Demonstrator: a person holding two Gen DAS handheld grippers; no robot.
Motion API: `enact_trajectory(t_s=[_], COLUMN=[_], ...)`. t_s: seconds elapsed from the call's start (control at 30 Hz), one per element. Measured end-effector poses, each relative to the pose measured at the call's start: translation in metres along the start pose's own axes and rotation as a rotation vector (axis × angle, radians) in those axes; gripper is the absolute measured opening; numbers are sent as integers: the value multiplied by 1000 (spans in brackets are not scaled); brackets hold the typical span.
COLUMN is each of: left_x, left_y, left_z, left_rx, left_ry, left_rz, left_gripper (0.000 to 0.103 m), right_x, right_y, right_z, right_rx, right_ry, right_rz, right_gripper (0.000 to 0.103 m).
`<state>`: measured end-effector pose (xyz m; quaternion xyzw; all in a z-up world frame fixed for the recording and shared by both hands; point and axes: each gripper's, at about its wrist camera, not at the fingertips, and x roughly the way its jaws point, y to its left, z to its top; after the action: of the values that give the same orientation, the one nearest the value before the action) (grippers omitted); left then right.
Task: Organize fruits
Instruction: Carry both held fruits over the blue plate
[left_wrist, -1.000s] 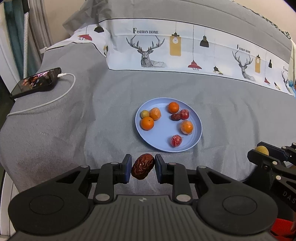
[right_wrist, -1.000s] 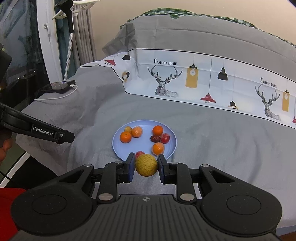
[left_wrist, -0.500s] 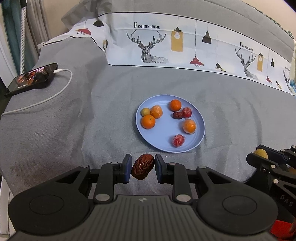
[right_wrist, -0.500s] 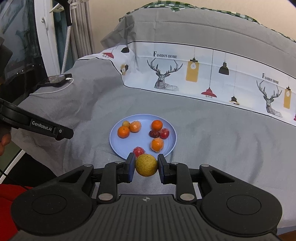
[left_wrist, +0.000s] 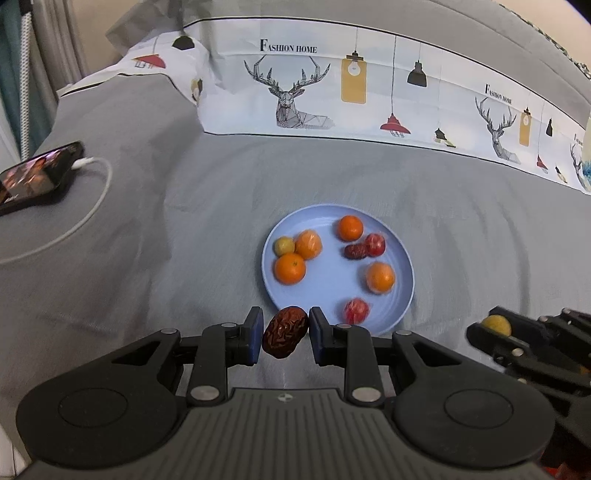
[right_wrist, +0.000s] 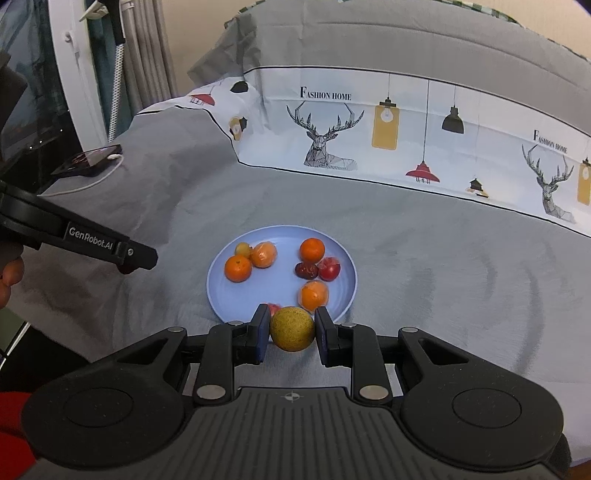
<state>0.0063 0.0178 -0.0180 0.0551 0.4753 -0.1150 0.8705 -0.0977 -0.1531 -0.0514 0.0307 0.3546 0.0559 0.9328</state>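
Grey bedspread (left_wrist: 147, 229) spread wide, with a deer-print band along its far edge and a charging phone (left_wrist: 35, 179) at its left edge. Near the middle, a blue plate (left_wrist: 400, 295) carrying three oranges, a wrapped orange fruit, a small yellow fruit, two red ones and a dark date.

Left gripper (left_wrist: 285, 332) clenched on a wrinkled red date (left_wrist: 284, 331), long axis tilted, upper end leaning right. Plate lying straight ahead of these fingers, its near rim just beyond the tips; bare plate floor open ahead and slightly right, between the near orange (left_wrist: 290, 268) and the red fruit (left_wrist: 356, 311).

Right gripper (right_wrist: 290, 328) clamped on a round yellow-green fruit (right_wrist: 291, 328), tips over the plate's near rim, with a red fruit (right_wrist: 274, 308) just behind the left pad. Both about equally near; right perhaps a touch further over the rim.

Compared with a second ago: both views nearer to the plate, plate larger and closer to the fingertips, grips unchanged, fruit on the plate undisturbed. Likely next: forward and down, then release.
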Motion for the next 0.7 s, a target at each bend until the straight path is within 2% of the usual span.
enact_trajectory(t_s=[0.37,0.7], left_x=[56,109], left_y=[-16,-19], left_z=[50,69], left_rx=[27,58], left_ry=[19,64], left_rz=[-18,-11], left_gripper=[29,29], right_x=[59,112], right_y=[-15,-20], right_z=[24,36], right_rx=[11,-31], right_ry=[20,51], right_rz=[-2,10], right_gripper=[27,27])
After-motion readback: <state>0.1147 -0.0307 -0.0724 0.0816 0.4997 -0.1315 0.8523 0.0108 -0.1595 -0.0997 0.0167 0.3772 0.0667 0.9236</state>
